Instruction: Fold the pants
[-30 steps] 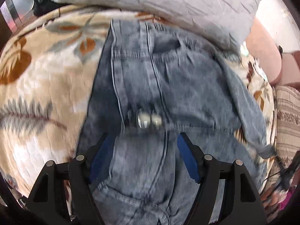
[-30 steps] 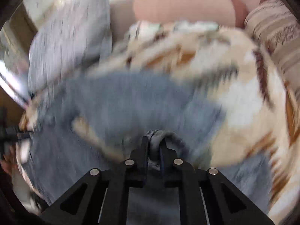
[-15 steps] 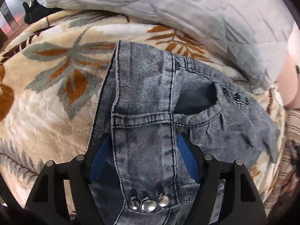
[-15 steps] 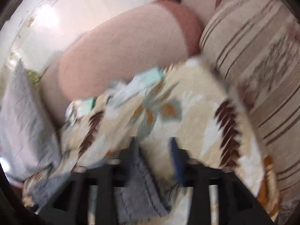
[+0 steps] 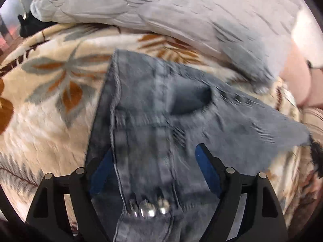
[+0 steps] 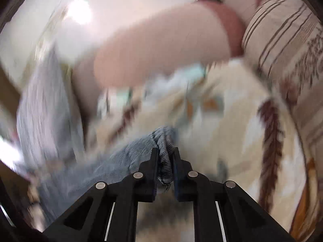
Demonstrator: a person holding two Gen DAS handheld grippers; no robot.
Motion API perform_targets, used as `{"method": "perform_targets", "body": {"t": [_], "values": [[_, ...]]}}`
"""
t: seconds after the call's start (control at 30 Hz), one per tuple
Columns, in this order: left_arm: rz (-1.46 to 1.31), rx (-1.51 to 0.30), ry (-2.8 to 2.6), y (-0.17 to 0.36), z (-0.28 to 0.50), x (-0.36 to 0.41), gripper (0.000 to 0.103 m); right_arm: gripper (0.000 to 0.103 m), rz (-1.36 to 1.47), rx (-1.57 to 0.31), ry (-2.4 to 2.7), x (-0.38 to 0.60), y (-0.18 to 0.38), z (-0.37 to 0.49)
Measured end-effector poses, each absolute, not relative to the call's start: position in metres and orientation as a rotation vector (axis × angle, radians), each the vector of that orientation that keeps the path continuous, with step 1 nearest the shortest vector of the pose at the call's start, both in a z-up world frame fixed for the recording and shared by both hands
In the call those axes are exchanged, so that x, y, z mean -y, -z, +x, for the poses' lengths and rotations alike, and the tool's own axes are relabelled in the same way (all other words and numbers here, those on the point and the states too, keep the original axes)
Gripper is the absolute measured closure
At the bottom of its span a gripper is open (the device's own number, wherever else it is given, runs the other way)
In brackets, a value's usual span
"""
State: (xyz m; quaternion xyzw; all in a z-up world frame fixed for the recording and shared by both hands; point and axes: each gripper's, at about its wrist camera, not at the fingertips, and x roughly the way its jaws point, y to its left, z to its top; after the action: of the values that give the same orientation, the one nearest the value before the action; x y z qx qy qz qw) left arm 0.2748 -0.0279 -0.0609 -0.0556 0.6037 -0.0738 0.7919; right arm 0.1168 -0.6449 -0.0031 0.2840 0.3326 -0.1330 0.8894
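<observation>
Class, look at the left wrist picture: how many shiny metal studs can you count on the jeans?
3. The studs sit side by side in a short row low on the jeans, between the left gripper's open fingers. Blur or folds may hide others.

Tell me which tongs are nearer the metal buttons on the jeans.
Left. The left tongs stand open just above the metal buttons on the jeans. The right tongs, having just closed, pinch bunched denim elsewhere, no buttons in that view.

The pants [image 5: 161,125] are faded blue-grey jeans. They lie spread out on a bed, waist part up, with three shiny metal buttons showing. One bunched end [image 6: 164,151] is lifted a little.
</observation>
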Motion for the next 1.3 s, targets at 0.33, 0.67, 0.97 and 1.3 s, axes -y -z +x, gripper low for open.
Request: {"method": "perform_targets", "body": {"t": [0.33, 0.67, 0.97, 1.3], "values": [[-0.243, -1.276, 0.118, 0.052, 0.273, -0.026, 0.022, 0.051, 0.7, -0.84, 0.45, 0.692, 0.047, 0.115], [-0.248, -1.353, 0.247, 0.076, 0.225, 0.012, 0.022, 0.05, 0.845, -0.806, 0.277, 0.65, 0.081, 0.13], [-0.285, -1.293, 0.256, 0.051, 0.231, 0.029, 0.026, 0.1, 0.944, -0.539, 0.147, 0.657, 0.025, 0.094], [-0.23, -1.334, 0.218, 0.049, 0.215, 0.014, 0.03, 0.098, 0.947, -0.741, 0.398, 0.668, 0.066, 0.001]]}}
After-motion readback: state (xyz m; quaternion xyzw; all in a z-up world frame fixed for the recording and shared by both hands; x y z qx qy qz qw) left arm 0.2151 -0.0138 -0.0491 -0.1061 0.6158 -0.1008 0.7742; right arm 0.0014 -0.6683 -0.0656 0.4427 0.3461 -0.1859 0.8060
